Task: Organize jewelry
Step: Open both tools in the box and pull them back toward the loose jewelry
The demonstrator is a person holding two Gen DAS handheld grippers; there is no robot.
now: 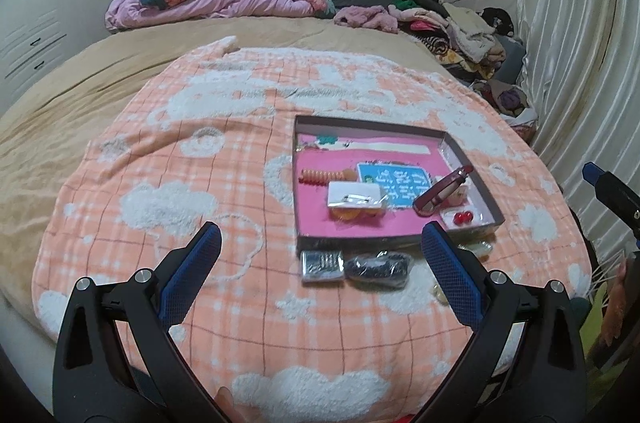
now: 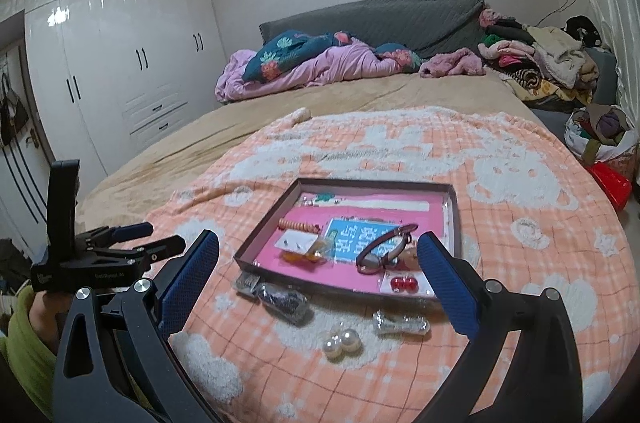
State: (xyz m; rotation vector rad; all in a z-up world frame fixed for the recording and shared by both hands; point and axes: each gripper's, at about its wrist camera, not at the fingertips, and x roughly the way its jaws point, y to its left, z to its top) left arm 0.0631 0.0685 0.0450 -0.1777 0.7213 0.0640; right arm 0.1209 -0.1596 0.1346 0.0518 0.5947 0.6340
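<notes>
Both grippers idle above the blanket (image 2: 500, 223) on the bed, fingers apart, nothing held: left gripper (image 1: 320, 259), right gripper (image 2: 318, 263).

Tray (image 2: 264, 233) sits mid-blanket, already holding a watch (image 2: 384, 249), red earrings (image 2: 402, 283), an orange spiral hair tie (image 2: 298, 225) and a white card (image 2: 294, 243).

Still loose, near side of tray:
- pearl earrings (image 2: 340, 341): light, hard, round; likely to roll or slip, so pinch across the pair or the bag edge if bagged (can't tell).
- clear packet with silver piece (image 2: 400, 323): slick film, take an edge.
- dark-bead packet (image 2: 286, 299) and small silver packet (image 2: 247, 283): soft, light, pinch mid-body.

Blue card (image 2: 356, 239) in the tray has white Chinese characters, too blurred to read.
</notes>
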